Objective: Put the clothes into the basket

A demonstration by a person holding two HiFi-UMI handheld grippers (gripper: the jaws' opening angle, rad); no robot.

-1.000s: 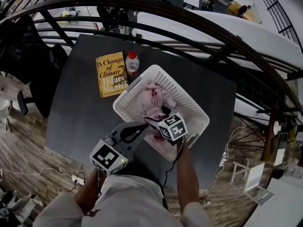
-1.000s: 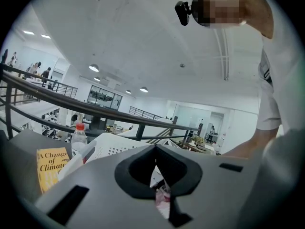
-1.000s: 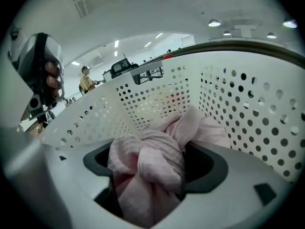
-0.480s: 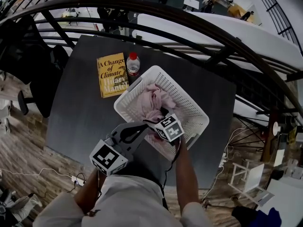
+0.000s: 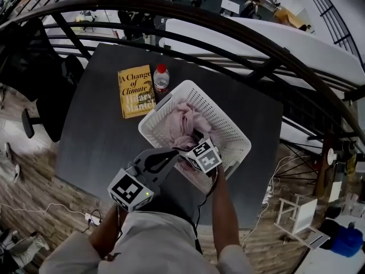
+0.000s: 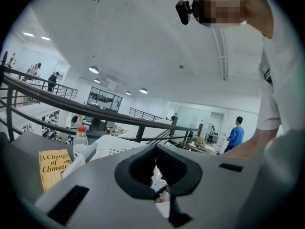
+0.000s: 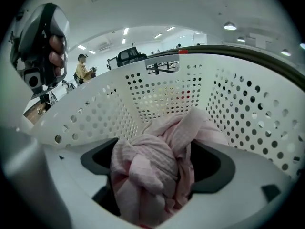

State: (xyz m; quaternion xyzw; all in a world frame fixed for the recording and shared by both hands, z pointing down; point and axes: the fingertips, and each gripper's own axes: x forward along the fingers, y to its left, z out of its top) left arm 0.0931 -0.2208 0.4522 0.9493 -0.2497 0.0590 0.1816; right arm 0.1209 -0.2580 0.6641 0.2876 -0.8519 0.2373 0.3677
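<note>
**Pink cloth in the basket, right claw let go**

The white perforated basket stands on the table and holds one crumpled pink cloth, heaped toward its far-left side. The right gripper reaches down into the basket. Its jaws have just been opening and stand wide apart, released, with a bunched fold of the cloth lying loosely between them. The left gripper is clenched, jaws together, with its tips at the basket's near rim. I cannot tell whether it pinches the rim.

The table is dark grey. On it, beside the basket's far-left corner, a yellow book lies flat and a bottle with a red cap stands just beside it. Behind the table a dark railing curves across, with an open office hall beyond. The floor is wood plank.

The right gripper's cube and the forearm hide the basket's near corner. In the left gripper view the gripper's own body blocks most of the basket. The person's torso cuts off the table's near edge.
</note>
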